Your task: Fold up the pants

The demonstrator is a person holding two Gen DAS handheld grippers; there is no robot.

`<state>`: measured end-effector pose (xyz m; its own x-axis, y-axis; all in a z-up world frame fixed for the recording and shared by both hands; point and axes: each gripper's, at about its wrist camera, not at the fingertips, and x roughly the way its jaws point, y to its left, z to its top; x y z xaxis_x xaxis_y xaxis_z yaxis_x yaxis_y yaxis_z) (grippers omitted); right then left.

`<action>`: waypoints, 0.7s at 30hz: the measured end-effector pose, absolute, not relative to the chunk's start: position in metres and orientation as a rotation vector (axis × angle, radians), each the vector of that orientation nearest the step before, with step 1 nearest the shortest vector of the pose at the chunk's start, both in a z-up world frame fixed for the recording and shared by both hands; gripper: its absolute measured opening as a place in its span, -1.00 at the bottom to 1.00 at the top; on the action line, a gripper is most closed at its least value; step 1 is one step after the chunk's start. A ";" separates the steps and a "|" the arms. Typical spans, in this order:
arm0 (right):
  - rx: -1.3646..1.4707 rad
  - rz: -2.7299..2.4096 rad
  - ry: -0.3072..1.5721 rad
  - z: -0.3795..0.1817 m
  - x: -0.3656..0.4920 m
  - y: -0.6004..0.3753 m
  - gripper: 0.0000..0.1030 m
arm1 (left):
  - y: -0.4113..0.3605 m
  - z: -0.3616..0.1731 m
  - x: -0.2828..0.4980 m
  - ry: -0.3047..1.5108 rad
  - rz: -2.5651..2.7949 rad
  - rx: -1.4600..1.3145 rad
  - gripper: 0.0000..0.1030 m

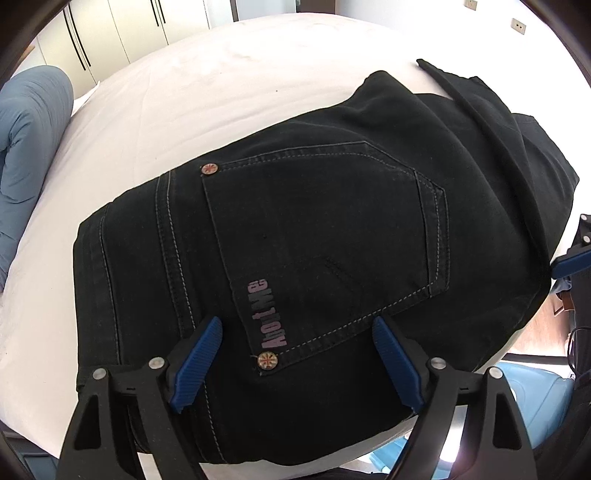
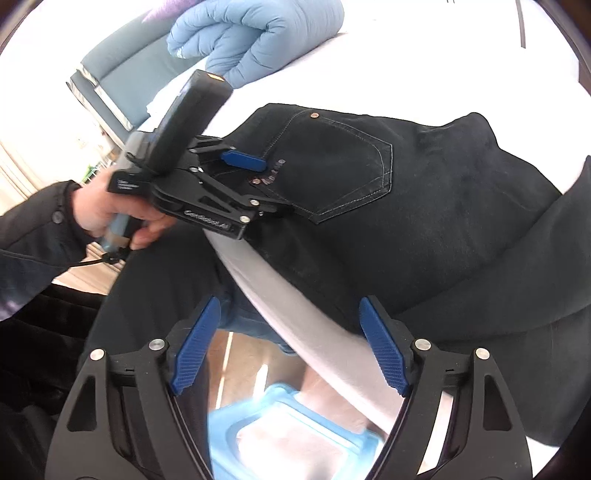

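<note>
Black jeans (image 1: 314, 221) lie on a white bed (image 1: 166, 110), back pocket up, with a pink logo and copper rivets. They also show in the right wrist view (image 2: 424, 221), where one part hangs over the bed's edge. My left gripper (image 1: 295, 354) is open, its blue pads on either side of the pocket's lower corner near the waistband. In the right wrist view the left gripper (image 2: 255, 181) sits over the waistband, held by a hand. My right gripper (image 2: 288, 339) is open and empty, above the bed's edge beside the jeans.
A blue-grey quilted garment (image 1: 29, 147) lies at the bed's left side and shows in the right wrist view (image 2: 258, 33). A light blue lidded bin (image 2: 288, 435) stands on the floor below the bed edge. White wardrobe doors (image 1: 110, 33) stand behind the bed.
</note>
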<state>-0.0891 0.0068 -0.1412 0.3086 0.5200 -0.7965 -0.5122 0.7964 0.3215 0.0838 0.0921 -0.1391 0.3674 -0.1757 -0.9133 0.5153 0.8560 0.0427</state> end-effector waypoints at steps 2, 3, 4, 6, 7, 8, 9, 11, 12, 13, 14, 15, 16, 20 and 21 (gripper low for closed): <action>0.023 0.653 1.047 -0.136 -0.094 -0.001 0.50 | 0.090 -0.130 0.081 1.103 -0.431 0.375 0.65; 0.034 0.635 1.046 -0.135 -0.097 -0.006 0.50 | 0.086 -0.126 0.077 1.086 -0.415 0.401 0.65; 0.057 0.612 1.049 -0.134 -0.100 -0.012 0.50 | 0.084 -0.119 0.073 1.064 -0.410 0.415 0.65; 0.126 0.581 1.050 -0.131 -0.104 -0.029 0.50 | 0.077 -0.102 0.069 1.020 -0.424 0.402 0.65; 0.168 0.557 1.046 -0.127 -0.104 -0.040 0.50 | 0.073 -0.094 0.069 1.000 -0.434 0.387 0.65; 0.204 0.537 1.042 -0.125 -0.101 -0.049 0.50 | 0.066 -0.088 0.070 0.982 -0.445 0.372 0.65; 0.236 0.514 1.035 -0.122 -0.098 -0.058 0.50 | 0.058 -0.082 0.072 0.969 -0.457 0.359 0.65; 0.286 0.446 1.025 -0.115 -0.089 -0.077 0.50 | 0.039 -0.079 0.081 0.952 -0.469 0.352 0.65; 0.306 0.413 1.018 -0.110 -0.082 -0.089 0.50 | 0.039 -0.079 0.083 0.948 -0.479 0.341 0.65; 0.316 0.380 1.011 -0.108 -0.078 -0.099 0.50 | 0.026 -0.079 0.094 0.952 -0.486 0.327 0.65; 0.324 0.321 1.002 -0.102 -0.068 -0.113 0.50 | 0.017 -0.080 0.100 0.951 -0.488 0.311 0.65; 0.325 0.286 0.995 -0.097 -0.060 -0.123 0.50 | 0.011 -0.081 0.106 0.950 -0.495 0.295 0.65; 0.323 0.228 0.987 -0.091 -0.047 -0.136 0.50 | 0.010 -0.086 0.106 0.955 -0.510 0.277 0.65; 0.309 0.059 1.012 -0.073 0.006 -0.179 0.50 | -0.022 -0.130 0.121 1.083 -0.549 0.253 0.56; 0.301 0.033 1.015 -0.072 0.019 -0.186 0.50 | -0.027 -0.143 0.124 1.116 -0.542 0.258 0.56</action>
<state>0.0191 -0.1855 -0.0721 0.5305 0.1665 -0.8312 0.1120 0.9582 0.2634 0.1240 -0.0265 -0.1427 0.3277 -0.2827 -0.9015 0.5340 0.8425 -0.0700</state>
